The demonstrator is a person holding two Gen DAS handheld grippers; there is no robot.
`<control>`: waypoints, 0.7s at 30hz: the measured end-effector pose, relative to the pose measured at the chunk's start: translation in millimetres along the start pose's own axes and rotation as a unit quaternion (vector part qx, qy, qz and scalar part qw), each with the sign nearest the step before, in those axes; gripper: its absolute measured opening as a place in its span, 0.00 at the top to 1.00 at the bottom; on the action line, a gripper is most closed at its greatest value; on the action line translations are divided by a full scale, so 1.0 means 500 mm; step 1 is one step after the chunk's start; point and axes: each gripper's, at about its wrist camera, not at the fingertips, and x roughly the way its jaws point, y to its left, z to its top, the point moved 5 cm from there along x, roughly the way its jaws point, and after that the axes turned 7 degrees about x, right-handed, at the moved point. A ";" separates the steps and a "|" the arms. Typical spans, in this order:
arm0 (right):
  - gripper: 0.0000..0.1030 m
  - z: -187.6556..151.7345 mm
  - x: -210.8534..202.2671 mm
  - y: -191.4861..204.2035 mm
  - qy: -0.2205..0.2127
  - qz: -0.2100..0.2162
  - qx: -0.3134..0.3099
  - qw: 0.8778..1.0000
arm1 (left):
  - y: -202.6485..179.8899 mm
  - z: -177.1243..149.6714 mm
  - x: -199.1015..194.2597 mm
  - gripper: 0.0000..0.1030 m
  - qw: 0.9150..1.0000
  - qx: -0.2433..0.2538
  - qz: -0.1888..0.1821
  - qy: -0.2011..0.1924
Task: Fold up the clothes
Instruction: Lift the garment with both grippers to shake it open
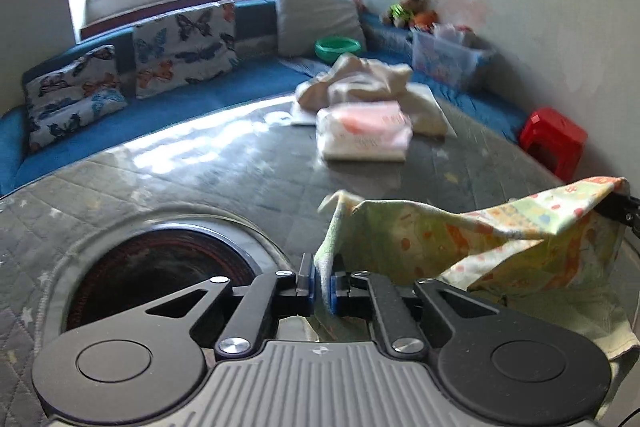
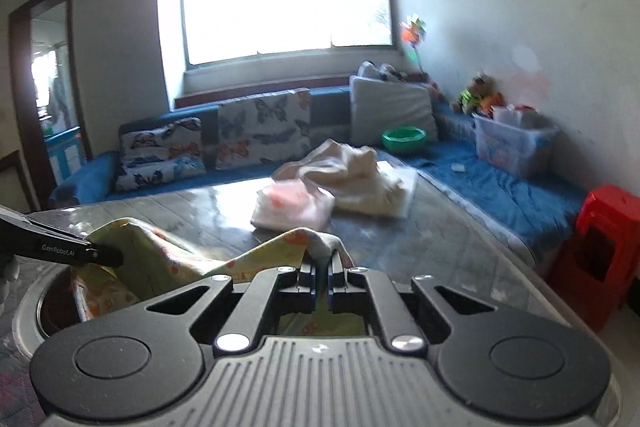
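Note:
A yellow-green patterned cloth (image 1: 500,243) hangs stretched between my two grippers, above the grey table. My left gripper (image 1: 323,283) is shut on one corner of it. My right gripper (image 2: 322,277) is shut on another corner of the same cloth (image 2: 160,259). In the left wrist view the right gripper holds the cloth at the far right edge; in the right wrist view the left gripper holds it at the far left. A folded white and pink garment (image 1: 364,133) lies farther back on the table, with a crumpled cream pile (image 1: 360,83) behind it.
The table (image 1: 180,167) has a round dark opening (image 1: 160,279) near its front. A blue sofa (image 1: 180,95) with butterfly cushions runs along the back. A green bowl (image 1: 337,47), a clear storage box (image 1: 448,57) and a red stool (image 1: 554,141) stand at the right.

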 end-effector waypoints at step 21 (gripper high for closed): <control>0.96 0.203 -0.025 0.232 -0.107 0.147 -0.064 0.981 | 0.181 0.056 -0.260 0.93 0.988 -0.062 0.078 -0.116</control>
